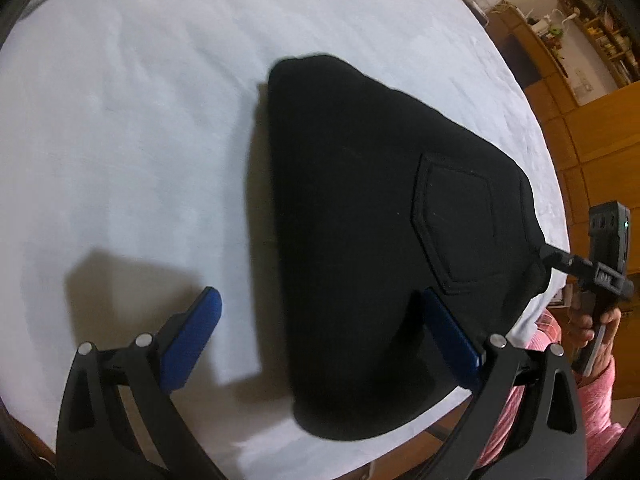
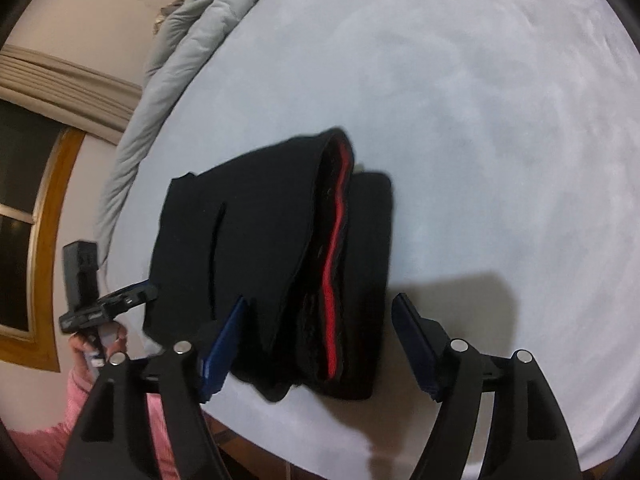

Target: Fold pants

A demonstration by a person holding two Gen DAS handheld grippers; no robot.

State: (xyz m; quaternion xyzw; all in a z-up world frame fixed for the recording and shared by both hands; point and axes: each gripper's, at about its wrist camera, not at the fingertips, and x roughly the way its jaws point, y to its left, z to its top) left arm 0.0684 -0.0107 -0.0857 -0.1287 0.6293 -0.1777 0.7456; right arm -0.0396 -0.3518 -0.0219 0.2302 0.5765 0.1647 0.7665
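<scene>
The black pants (image 1: 360, 220) lie folded in a compact stack on the white sheet, back pocket up. In the right wrist view the pants (image 2: 256, 248) show stacked layers with a red stripe along the fold edge. My left gripper (image 1: 320, 336) is open above the near edge of the stack, its right finger over the cloth, its left finger over bare sheet. My right gripper (image 2: 320, 340) is open, straddling the near end of the stack without holding it. Each gripper also shows in the other's view, at the pants' edge: the right gripper (image 1: 560, 260) and the left gripper (image 2: 136, 292).
The white sheet (image 1: 120, 140) covers the bed. A grey duvet (image 2: 180, 40) is bunched along the far edge. Wooden shelves and cabinets (image 1: 580, 60) stand beyond the bed. The person's pink sleeve (image 1: 560, 400) is at the near edge.
</scene>
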